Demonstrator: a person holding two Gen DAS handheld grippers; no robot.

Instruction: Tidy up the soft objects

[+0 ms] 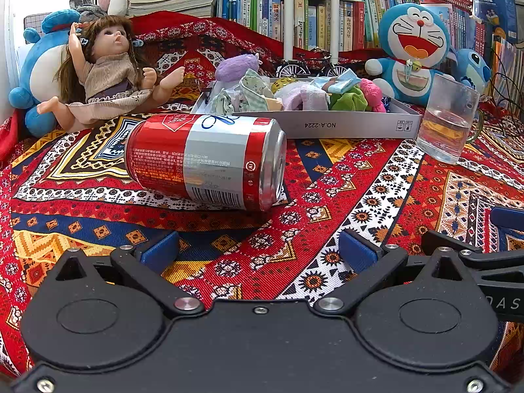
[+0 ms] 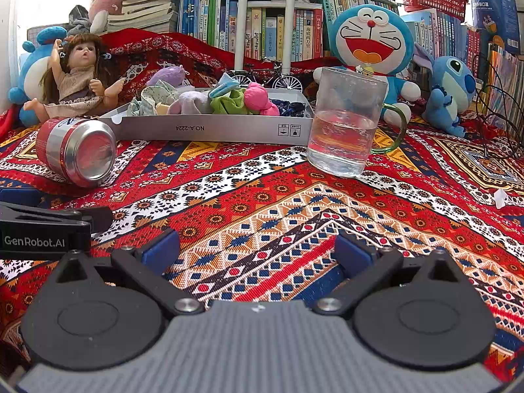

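Observation:
A shallow grey box (image 1: 327,126) (image 2: 229,129) at the back of the patterned cloth holds several soft items: a green cloth (image 1: 348,100) (image 2: 227,103), a pink one (image 1: 371,93) (image 2: 258,98), pale socks (image 1: 304,96) (image 2: 193,103) and a purple plush (image 1: 237,65) (image 2: 167,75). My left gripper (image 1: 258,250) is open and low over the cloth, short of a fallen red can (image 1: 206,160). My right gripper (image 2: 255,250) is also open, empty, well in front of the box.
The red can (image 2: 77,150) lies on its side at left. A glass mug of water (image 1: 448,119) (image 2: 345,124) stands right of the box. A doll (image 1: 108,68) (image 2: 77,75), blue cat plush (image 1: 409,46) (image 2: 370,46) and another blue plush (image 2: 450,91) line the back before bookshelves.

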